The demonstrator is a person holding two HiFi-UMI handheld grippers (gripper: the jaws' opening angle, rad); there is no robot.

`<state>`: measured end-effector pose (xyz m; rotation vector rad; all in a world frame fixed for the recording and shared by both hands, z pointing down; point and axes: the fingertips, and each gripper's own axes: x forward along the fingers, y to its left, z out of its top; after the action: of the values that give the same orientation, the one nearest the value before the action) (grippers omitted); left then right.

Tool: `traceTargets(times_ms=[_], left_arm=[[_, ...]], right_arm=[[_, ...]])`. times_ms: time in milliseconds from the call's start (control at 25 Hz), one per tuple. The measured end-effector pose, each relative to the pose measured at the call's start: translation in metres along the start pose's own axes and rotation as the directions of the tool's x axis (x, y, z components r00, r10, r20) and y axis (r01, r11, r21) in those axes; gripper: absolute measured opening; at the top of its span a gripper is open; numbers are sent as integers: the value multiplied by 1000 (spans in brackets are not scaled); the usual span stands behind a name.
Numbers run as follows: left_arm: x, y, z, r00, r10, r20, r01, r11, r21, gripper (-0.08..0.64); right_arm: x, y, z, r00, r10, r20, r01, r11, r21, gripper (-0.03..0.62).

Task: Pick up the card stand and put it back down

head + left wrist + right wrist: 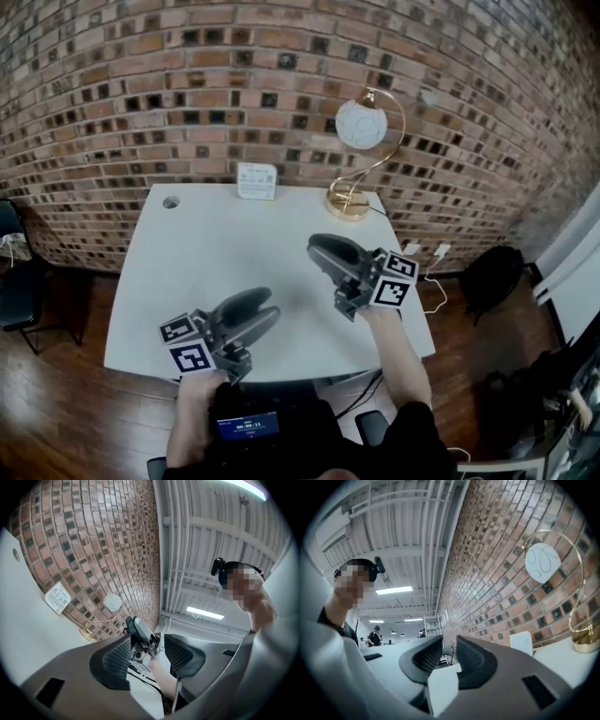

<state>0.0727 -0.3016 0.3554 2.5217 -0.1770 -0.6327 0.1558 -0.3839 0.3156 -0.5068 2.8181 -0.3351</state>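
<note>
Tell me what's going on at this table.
A person holds a claw in each hand over the near part of a white table. The left claw and the right claw both stand open, with nothing between their jaws. The card stand sits untouched at the table's far edge, by the brick wall, with a gold lamp to its right. The pick-up has not yet begun.
</note>
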Motion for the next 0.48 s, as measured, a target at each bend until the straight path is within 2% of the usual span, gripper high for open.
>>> traceTargets(times_ms=[280,480], left_arm=[[-7,-56,-19,1000,-5,-30,6,999,44,216],[-10,-99,-35,998,-3,-67,7,998,66,216]], right_arm=[[-45,84,-27,998,-67,18,68,996,-52,109],[-63,161,-24,996,16,89,-7,995,-101,109]])
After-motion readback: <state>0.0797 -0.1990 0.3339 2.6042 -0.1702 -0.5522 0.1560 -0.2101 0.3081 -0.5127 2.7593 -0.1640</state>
